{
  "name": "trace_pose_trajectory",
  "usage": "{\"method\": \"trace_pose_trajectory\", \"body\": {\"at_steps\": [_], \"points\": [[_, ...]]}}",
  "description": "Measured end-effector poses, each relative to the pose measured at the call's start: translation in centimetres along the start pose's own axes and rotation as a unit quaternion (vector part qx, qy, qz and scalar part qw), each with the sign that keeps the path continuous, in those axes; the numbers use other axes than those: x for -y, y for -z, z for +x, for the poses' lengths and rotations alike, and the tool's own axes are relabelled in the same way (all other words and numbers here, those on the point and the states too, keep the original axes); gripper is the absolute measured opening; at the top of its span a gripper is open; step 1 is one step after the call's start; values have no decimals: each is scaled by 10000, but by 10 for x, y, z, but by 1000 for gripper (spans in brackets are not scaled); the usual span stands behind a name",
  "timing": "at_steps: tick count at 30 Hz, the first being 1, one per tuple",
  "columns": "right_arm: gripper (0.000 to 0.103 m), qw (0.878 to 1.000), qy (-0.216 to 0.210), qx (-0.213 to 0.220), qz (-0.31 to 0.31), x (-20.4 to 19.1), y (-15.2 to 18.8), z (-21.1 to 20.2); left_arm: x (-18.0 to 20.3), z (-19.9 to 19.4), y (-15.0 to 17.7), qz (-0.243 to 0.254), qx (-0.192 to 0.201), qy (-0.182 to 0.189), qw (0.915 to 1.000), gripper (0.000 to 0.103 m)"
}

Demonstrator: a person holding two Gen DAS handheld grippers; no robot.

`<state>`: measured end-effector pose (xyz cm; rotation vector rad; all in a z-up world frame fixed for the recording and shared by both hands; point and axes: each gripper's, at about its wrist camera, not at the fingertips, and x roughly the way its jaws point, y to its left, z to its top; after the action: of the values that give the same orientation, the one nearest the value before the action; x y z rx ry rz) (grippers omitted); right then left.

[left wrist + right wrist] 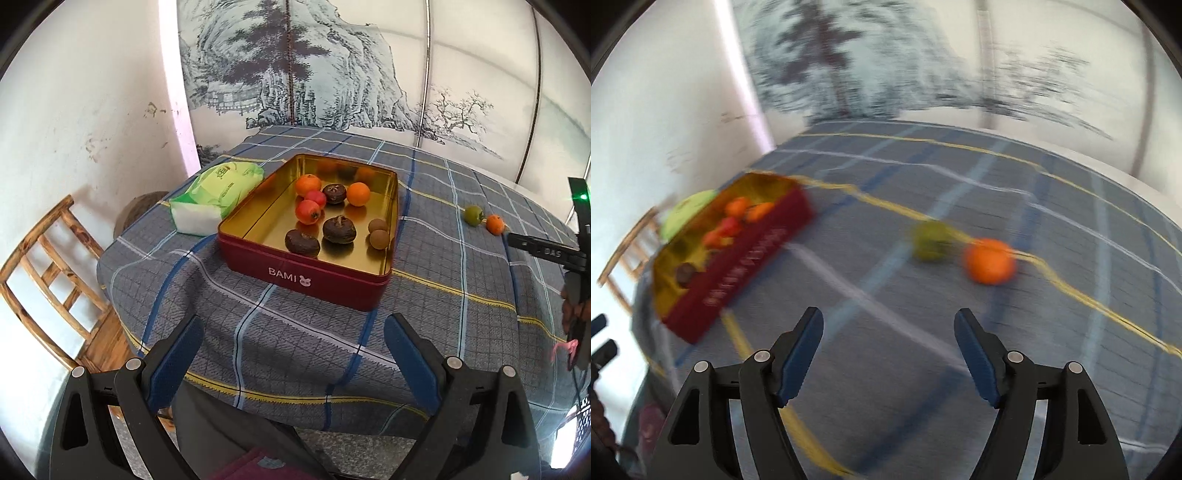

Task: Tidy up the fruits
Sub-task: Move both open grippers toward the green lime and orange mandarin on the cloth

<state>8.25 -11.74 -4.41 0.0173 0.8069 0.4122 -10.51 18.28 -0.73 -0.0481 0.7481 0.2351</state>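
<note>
A red BAMI tin [306, 275] with a gold inside stands on the checked tablecloth and holds several fruits: oranges [357, 194], red fruits [307, 212], dark brown fruits [339, 230] and small tan ones [379, 239]. A green fruit [473, 215] and a small orange [495, 224] lie on the cloth to the right of the tin. My left gripper [293, 336] is open and empty, in front of the tin. My right gripper [888, 325] is open and empty, short of the green fruit [932, 240] and orange [989, 261]. The right wrist view is blurred; the tin [738, 258] shows at its left.
A green and white tissue pack [216, 199] lies left of the tin. A wooden chair [48, 280] stands left of the table. A painted screen [332, 62] stands behind it. The table's front edge [295, 398] is near my left gripper. The right gripper's body [554, 254] shows at the right edge.
</note>
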Motion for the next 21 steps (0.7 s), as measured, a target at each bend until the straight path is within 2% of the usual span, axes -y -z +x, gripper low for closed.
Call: {"method": "trace_pose_trajectory", "body": {"at_steps": [2, 7, 16, 21], "points": [[76, 9993, 349, 42, 133, 26, 5, -7, 4, 0, -1, 79, 6, -8, 10000, 97], [81, 9947, 924, 37, 452, 75, 10, -14, 13, 0, -4, 257, 16, -18, 9997, 97], [83, 9877, 1306, -341, 785, 124, 26, 0, 36, 1, -13, 682, 81, -47, 9976, 97], [92, 9865, 1393, -436, 744, 127, 29, 6, 54, 4, -21, 956, 127, -16, 9953, 97]]}}
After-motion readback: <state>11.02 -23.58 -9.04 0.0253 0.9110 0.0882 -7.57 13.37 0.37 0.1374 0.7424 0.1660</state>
